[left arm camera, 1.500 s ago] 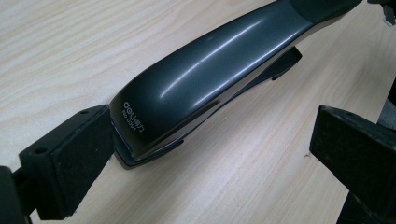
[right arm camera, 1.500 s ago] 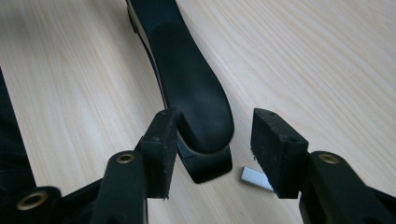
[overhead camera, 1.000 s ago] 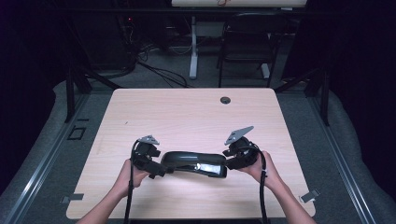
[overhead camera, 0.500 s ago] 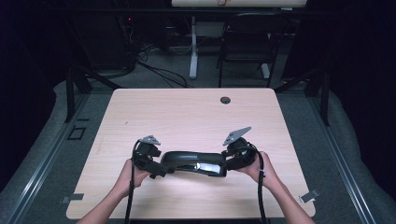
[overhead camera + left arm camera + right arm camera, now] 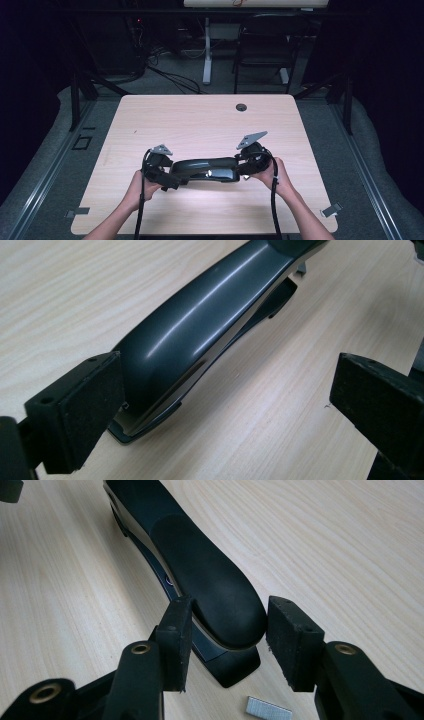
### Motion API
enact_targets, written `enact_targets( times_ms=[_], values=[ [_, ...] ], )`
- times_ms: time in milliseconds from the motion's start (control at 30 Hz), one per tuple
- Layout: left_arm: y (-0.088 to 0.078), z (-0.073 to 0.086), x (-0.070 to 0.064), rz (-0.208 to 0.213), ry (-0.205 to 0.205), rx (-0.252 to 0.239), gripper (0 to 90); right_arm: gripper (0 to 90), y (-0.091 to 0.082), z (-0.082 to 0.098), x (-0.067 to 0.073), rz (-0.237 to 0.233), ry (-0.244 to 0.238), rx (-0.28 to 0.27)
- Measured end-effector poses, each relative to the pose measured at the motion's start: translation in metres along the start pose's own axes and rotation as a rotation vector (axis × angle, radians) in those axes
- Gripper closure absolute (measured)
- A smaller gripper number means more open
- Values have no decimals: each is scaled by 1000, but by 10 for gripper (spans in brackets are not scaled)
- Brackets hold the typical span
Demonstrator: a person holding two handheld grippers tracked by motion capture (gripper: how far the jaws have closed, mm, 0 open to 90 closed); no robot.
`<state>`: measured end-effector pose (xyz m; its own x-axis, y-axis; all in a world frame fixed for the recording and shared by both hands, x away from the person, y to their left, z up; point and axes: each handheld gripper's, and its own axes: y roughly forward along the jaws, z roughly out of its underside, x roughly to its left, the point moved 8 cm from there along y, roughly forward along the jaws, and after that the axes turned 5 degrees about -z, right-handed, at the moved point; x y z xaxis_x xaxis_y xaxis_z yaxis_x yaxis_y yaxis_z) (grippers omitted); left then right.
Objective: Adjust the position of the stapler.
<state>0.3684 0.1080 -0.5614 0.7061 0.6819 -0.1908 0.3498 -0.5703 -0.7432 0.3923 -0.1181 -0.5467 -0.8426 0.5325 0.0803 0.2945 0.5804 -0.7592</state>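
A long black stapler [image 5: 205, 169] lies flat on the light wooden table [image 5: 200, 120], near the front edge. My left gripper [image 5: 170, 180] is at its left end. In the left gripper view the left gripper [image 5: 227, 400] stands wide open; the stapler's glossy body [image 5: 200, 325] lies against the left pad [image 5: 80, 410], far from the right pad. My right gripper [image 5: 242, 167] is at the other end. In the right gripper view the right gripper [image 5: 232, 630] stands open with a pad on each side of the stapler's matte rounded tip [image 5: 215, 590], one pad touching, the other a small gap away.
A short strip of staples [image 5: 268, 711] lies on the table just under the right gripper. A round cable hole [image 5: 241, 107] sits near the table's far edge. A black chair [image 5: 265, 45] and desk legs stand beyond the table.
The right gripper has shifted slightly left, closer onto the stapler's end. The left gripper and the stapler have barely moved.
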Motion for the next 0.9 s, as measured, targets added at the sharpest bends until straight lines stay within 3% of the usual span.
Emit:
enact_targets(
  times_ms=[100,267,367,500,700,900],
  values=[
    [-2,-3,-3,-8,6,-20,58,541,0,0,0,3,4,-10],
    [-3,-5,-11,-20,18,-39,211,533,0,1,0,5,21,-21],
    [-2,-6,-17,-17,35,-45,234,420,-1,3,0,7,39,-21],
    [2,-5,-25,-3,48,-34,274,352,-6,9,1,17,59,-22],
    [10,-2,-35,10,73,-16,376,431,-5,23,9,5,80,7],
    [18,-1,-43,21,83,-6,421,560,-4,30,12,41,85,17]
  ],
)
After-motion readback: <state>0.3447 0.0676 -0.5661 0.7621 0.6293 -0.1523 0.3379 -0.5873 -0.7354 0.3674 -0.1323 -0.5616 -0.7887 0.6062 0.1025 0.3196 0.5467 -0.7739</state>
